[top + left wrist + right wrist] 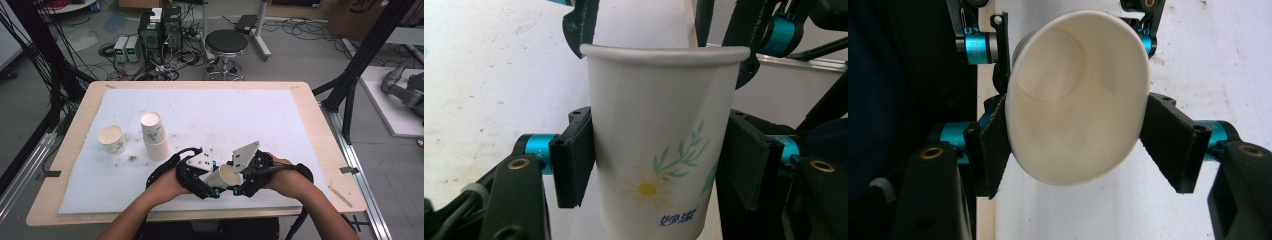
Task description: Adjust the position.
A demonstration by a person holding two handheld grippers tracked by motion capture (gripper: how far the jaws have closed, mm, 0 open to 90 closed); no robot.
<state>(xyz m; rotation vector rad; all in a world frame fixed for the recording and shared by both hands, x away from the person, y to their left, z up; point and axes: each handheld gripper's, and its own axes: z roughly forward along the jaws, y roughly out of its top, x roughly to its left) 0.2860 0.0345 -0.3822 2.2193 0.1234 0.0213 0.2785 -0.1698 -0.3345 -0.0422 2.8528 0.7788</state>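
Note:
A white paper cup (223, 176) with a daisy print is held above the table's front edge between both grippers. My left gripper (212, 180) is shut on the cup's body; in the left gripper view its pads (574, 165) press the cup (649, 100) on both sides. My right gripper (235, 176) is shut on the rim; in the right gripper view the cup's mouth (1078, 100) faces the camera, squeezed oval between the pads (1168, 142). The cup lies tilted, mouth toward the right gripper.
A single paper cup (111, 138) stands at the left on the white mat (225, 110). Beside it is a short stack of cups (155, 137), the top one tilted. Small crumbs lie on the mat near them. A stool (226, 45) stands beyond the table.

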